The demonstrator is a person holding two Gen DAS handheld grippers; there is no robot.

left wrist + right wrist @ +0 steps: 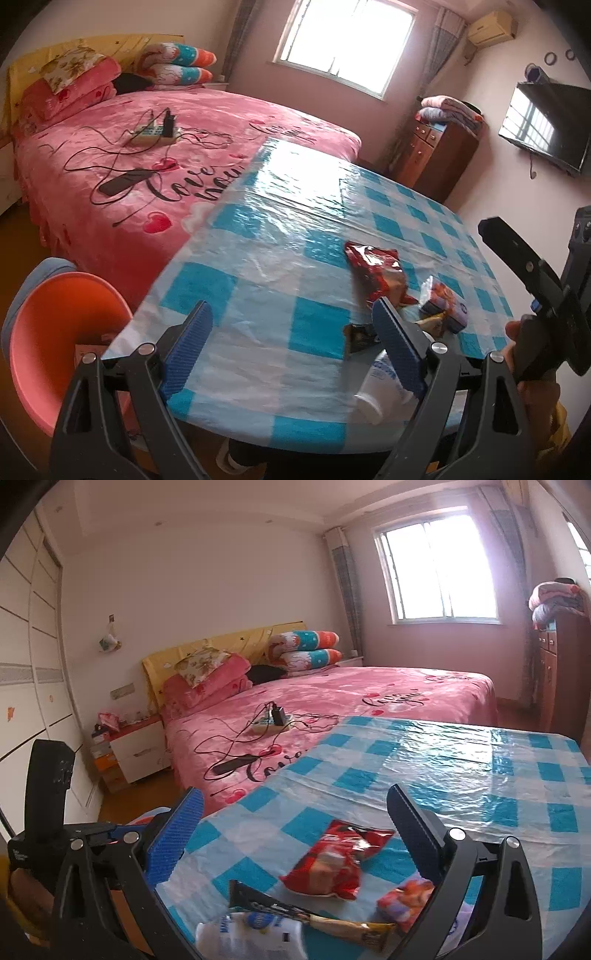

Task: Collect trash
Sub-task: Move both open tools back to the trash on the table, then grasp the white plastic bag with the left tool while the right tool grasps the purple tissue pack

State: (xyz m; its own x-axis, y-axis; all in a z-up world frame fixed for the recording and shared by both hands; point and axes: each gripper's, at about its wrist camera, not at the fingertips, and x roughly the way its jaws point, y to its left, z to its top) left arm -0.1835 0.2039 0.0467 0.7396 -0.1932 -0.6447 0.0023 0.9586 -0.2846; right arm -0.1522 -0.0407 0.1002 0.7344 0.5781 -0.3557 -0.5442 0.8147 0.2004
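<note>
Through the left camera my left gripper (pixel 291 332) hangs spread and empty over the checked table (pixel 258 236); I'd approach the crinkly red chip bag (pixel 376 273) low. Through the right camera my right gripper (pixel 295 823) gapes empty above that glossy bag (pixel 332 864), the long dark wrapper (pixel 310 915) and a white cup (pixel 251 934) lying nearest.

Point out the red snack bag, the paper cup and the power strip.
red snack bag (pixel 332 860): right wrist view, middle of bag.
paper cup (pixel 376 387): left wrist view, cup's side wall.
power strip (pixel 153 133): left wrist view, strip's top face.
</note>
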